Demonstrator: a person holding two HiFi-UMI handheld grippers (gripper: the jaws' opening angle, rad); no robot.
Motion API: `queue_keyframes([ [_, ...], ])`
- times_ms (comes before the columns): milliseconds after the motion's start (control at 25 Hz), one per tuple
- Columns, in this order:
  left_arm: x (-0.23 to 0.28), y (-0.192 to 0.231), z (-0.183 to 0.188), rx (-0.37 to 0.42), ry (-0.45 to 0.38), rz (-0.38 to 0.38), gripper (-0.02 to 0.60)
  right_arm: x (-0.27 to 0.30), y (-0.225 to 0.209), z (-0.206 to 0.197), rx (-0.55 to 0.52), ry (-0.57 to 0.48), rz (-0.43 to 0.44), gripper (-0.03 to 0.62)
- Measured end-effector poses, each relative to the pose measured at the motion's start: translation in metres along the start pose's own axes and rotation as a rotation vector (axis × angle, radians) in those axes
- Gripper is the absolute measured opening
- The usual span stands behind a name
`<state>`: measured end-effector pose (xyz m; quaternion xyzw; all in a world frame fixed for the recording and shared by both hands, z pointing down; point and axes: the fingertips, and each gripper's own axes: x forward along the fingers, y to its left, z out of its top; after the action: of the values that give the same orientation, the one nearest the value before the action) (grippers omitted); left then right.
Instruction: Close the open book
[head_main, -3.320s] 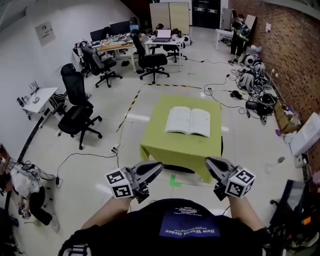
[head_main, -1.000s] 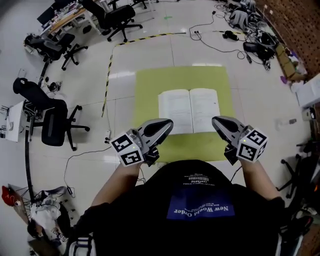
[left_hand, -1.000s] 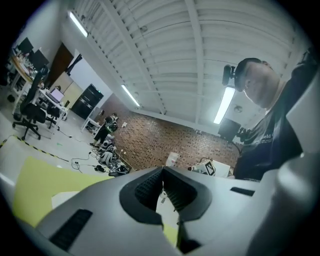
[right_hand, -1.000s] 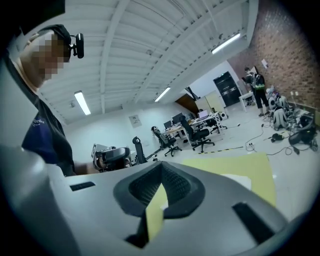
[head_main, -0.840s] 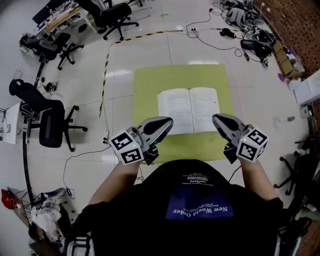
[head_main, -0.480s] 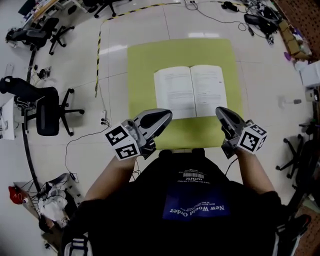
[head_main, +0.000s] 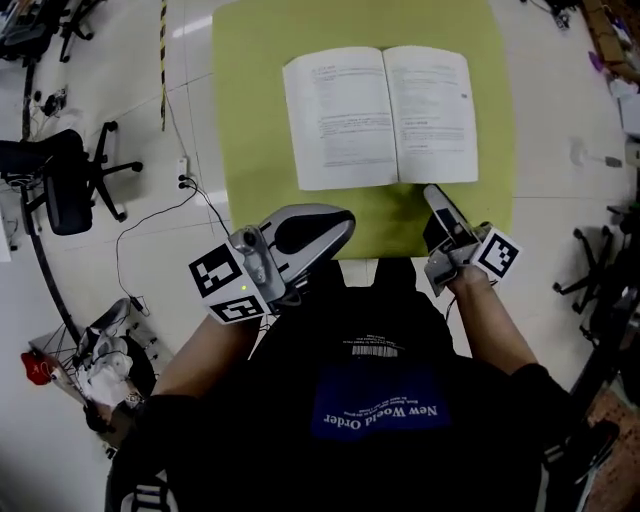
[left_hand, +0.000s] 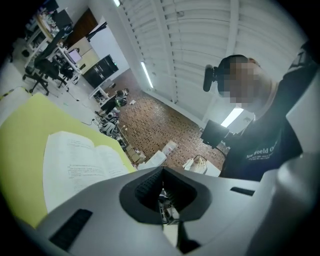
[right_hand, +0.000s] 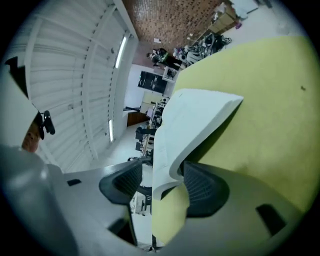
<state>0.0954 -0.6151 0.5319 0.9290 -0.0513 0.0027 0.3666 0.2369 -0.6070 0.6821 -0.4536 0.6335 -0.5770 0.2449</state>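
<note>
The open book (head_main: 380, 115) lies flat, pages up, on the yellow-green table (head_main: 250, 100). My right gripper (head_main: 432, 192) is turned on its side at the near edge of the book's right page. Its jaws are opening, and in the right gripper view the book's edge (right_hand: 190, 120) stands between them, my right gripper (right_hand: 160, 182) showing a gap at the left pad. My left gripper (head_main: 345, 222) hovers by the table's near edge, left of the book and apart from it. The left gripper view has the book (left_hand: 75, 165) ahead and my left gripper (left_hand: 161, 172) shut and empty.
A black office chair (head_main: 60, 185) stands on the white floor left of the table. A cable (head_main: 190, 200) runs from a floor socket there, and yellow-black tape (head_main: 163, 40) marks the floor. Clutter (head_main: 100, 350) lies at the lower left.
Both grippers have sunk toward the table's near edge. The right one has rolled onto its side and opened its jaws around the book's near edge. The book looms larger.
</note>
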Motion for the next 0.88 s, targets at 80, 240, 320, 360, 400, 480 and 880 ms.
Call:
queue_keyframes([
  [80, -0.002, -0.002, 0.0, -0.013, -0.01, -0.012, 0.006, 0.005, -0.01, 0.009, 0.032, -0.064, -0.018, 0.255],
  [240, -0.01, -0.002, -0.002, 0.01, -0.003, -0.006, 0.006, 0.012, -0.024, 0.031, 0.098, -0.191, -0.014, 0.258],
  [320, -0.014, 0.001, -0.005, 0.004, 0.0, 0.006, 0.006, 0.016, -0.021, 0.041, 0.114, -0.243, 0.027, 0.258],
  [360, -0.016, 0.002, -0.007, -0.001, -0.002, 0.01, 0.006, 0.017, -0.021, 0.047, 0.122, -0.27, 0.044, 0.258],
  [400, -0.019, 0.003, -0.008, -0.006, -0.003, 0.014, 0.006, 0.017, -0.022, 0.052, 0.131, -0.299, 0.055, 0.258],
  [480, -0.023, 0.005, -0.01, -0.014, -0.006, 0.02, 0.006, 0.016, -0.025, 0.063, 0.143, -0.357, 0.06, 0.256],
  [880, -0.031, 0.004, -0.005, -0.019, -0.033, 0.035, 0.006, 0.032, 0.033, 0.052, -0.346, -0.194, 0.027, 0.049],
])
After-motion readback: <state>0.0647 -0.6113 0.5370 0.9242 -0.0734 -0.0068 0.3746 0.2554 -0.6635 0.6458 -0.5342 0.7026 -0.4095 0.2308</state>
